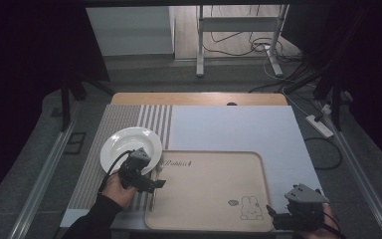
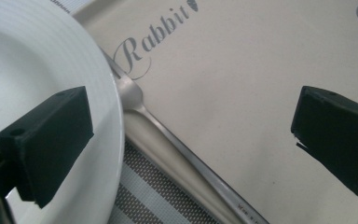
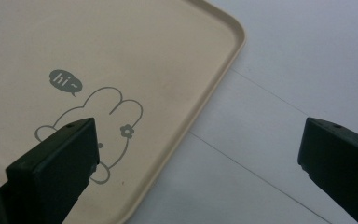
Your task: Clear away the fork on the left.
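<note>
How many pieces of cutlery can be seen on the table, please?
1. A metal fork lies between the white plate and the beige tray, along the tray's left edge, its head partly under the plate's rim. More could be hidden beneath the left gripper.

Left gripper [image 1: 155, 183]: black body, grey three-cornered plate on top, black cable curling off its rear.
Right gripper [image 1: 274, 215]: black body, grey plate on top.
Jaws: matt black blocks, small screw holes.
Sleeve [image 1: 92, 219]: black, long.
</note>
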Action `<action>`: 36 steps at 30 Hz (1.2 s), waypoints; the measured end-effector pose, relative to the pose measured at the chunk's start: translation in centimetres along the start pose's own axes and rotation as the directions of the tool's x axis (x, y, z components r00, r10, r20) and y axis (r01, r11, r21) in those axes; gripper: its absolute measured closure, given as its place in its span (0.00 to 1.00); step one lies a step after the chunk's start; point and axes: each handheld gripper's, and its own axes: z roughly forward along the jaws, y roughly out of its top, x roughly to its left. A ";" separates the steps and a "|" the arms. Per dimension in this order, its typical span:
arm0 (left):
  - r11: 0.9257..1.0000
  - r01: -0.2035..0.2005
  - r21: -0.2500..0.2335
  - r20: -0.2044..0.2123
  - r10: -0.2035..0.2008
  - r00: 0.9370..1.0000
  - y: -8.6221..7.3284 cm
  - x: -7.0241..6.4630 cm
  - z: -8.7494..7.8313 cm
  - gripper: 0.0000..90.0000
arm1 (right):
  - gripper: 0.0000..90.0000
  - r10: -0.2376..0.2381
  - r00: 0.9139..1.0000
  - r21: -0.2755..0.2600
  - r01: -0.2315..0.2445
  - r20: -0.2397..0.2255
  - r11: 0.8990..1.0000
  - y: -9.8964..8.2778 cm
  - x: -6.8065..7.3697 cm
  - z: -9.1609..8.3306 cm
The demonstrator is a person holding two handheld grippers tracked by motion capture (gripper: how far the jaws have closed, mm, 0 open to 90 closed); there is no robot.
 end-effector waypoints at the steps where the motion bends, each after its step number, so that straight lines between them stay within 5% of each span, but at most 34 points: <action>1: 1.000 0.003 -0.005 -0.002 -0.003 1.000 -0.1 0.1 -0.1 0.00 | 0.00 0.000 1.000 0.000 0.000 0.000 1.000 0.0 0.0 0.0; 36: 0.987 0.108 -0.119 -0.024 -0.112 0.993 -5.0 0.9 -4.1 0.00 | 0.00 0.010 1.000 -0.005 -0.010 0.002 1.000 0.0 -0.1 0.0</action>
